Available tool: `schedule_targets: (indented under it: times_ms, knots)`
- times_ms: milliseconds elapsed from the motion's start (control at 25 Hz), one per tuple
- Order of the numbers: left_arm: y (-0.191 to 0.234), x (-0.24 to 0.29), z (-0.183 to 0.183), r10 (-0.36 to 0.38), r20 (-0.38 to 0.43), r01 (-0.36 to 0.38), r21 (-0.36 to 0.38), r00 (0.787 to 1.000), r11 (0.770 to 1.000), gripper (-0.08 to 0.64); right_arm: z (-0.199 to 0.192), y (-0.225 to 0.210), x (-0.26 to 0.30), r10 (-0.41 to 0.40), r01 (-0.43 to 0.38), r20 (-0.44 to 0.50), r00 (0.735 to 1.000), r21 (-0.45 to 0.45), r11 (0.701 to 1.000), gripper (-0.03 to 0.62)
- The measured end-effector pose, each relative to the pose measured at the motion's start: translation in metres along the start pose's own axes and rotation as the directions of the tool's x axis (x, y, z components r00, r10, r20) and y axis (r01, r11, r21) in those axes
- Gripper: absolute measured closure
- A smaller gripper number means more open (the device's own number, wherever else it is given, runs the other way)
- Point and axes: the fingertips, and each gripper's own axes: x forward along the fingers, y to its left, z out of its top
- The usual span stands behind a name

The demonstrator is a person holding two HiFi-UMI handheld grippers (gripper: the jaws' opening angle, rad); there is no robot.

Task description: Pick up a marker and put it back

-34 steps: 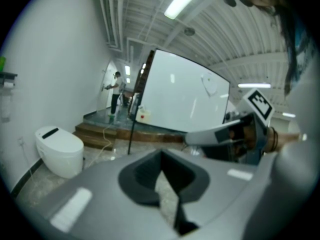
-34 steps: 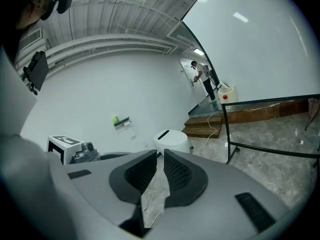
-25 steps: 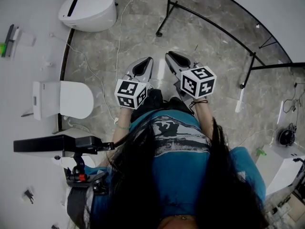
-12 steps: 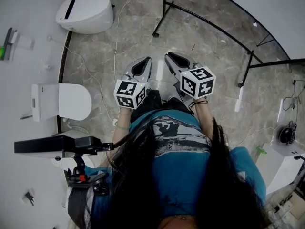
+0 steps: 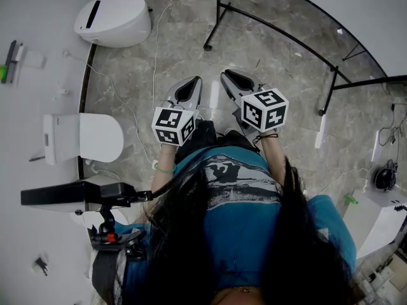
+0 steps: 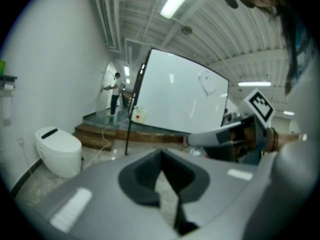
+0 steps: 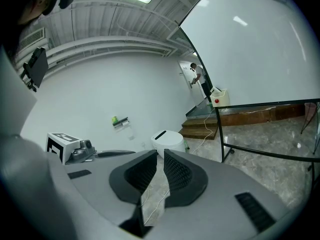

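Note:
No marker shows clearly in any view. Both grippers are held side by side in front of the person, over the marble floor [image 5: 127, 62]. My left gripper [image 5: 194, 81] points forward with its jaws together and nothing between them; its own view shows the same [image 6: 161, 155]. Beside it, my right gripper [image 5: 227, 74] also has its jaws shut and empty, with only floor and a white cable behind the thin slit [image 7: 160, 154]. The whiteboard [image 6: 180, 99] on its black stand [image 5: 286, 37] rises ahead and to the right [image 7: 250, 44].
Two white toilets [image 5: 114, 19] [image 5: 82, 137] stand along the left wall. A small wall shelf with a green thing [image 5: 6, 62] hangs there too. A white cable [image 5: 156, 56] trails over the floor. A person [image 6: 115, 91] stands far off by steps.
The grippers keep their places. Only the head view has drifted a little.

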Motion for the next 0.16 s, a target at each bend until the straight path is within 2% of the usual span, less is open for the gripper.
schedule_targets:
  times_ms: [160]
  knots:
    - [0.0056,-0.0015,-0.0017,-0.001,-0.001,0.001,0.003,1.000,1.000,0.558,-0.0010,0.0028,0.0050,0.000,0.000,0.002,1.000,0.000,1.000,0.540]
